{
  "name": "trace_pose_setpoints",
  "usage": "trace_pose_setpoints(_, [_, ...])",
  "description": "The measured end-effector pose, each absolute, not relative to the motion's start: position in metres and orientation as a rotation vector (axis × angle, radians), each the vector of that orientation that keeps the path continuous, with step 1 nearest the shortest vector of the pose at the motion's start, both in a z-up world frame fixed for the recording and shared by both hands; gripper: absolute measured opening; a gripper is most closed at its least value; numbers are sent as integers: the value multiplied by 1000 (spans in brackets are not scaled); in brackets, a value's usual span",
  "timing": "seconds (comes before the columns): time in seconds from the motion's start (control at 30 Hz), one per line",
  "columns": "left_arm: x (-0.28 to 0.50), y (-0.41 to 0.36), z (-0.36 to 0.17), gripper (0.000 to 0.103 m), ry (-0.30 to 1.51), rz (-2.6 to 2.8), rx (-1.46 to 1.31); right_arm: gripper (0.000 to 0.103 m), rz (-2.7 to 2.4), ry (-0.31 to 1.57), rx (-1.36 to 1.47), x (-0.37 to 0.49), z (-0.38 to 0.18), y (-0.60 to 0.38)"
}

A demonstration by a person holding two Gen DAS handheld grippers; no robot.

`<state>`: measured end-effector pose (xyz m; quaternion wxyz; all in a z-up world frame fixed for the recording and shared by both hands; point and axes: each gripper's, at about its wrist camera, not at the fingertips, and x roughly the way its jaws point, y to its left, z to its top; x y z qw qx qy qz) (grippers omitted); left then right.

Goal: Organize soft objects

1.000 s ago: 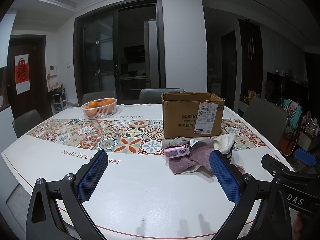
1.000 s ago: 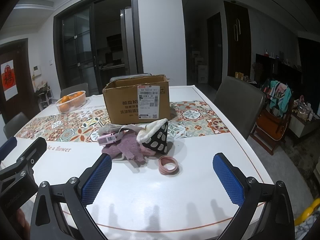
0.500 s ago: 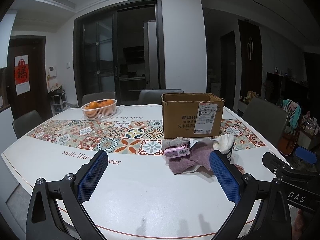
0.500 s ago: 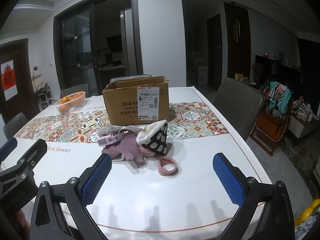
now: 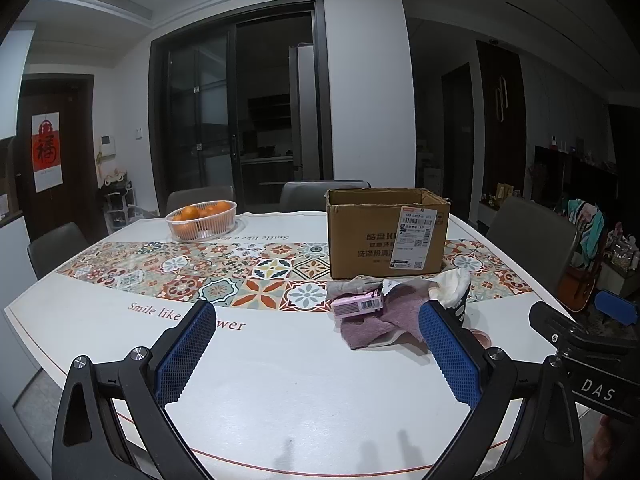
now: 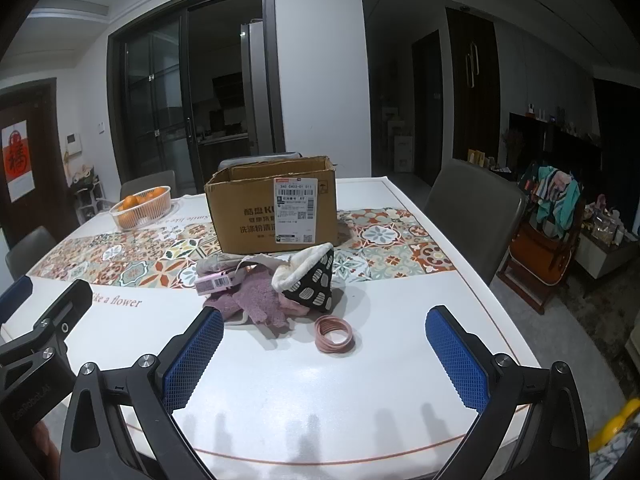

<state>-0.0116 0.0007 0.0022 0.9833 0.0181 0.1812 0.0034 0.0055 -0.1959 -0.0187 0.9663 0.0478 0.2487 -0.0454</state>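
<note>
Tabletop (image 5: 280, 380) fills both my views: white, with a band of patterned tiles across the middle and script lettering near me. Dark glass doors (image 5: 240, 112) stand behind it, grey chairs (image 6: 472, 204) are pulled up around it, and the room is dim.

Next down in size, I see a cardboard box (image 6: 272, 208) on the tile band, open at the top, shipping label facing me; I can't see inside it. Far left, a clear basket (image 5: 202, 220) holds oranges.

Just in front of the box lies the pile of soft things (image 6: 264, 292), touching one another: a purple cloth (image 5: 372, 320) spread flat, a pink packet (image 5: 357, 305) on its left edge with its long side running left to right, and a black patterned pouch with cream lining (image 6: 310, 280) on the right, its mouth tipped up and to the left. A coil of pink hair ties (image 6: 334, 334) lies flat, just apart from the pile on my near side.

My left tool (image 5: 316, 354) hovers over bare tabletop, blue pads wide apart, nothing between them. My right tool (image 6: 326, 358) is the same, spread wide and empty, with the hair ties just ahead of its gap.
</note>
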Motion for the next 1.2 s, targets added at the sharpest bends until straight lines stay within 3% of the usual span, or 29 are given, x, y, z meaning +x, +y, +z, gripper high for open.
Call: trace_pose_setpoints(1.2, [-12,0,-7,103,382,-4,37,103,-94,504,94,3,-21,-197])
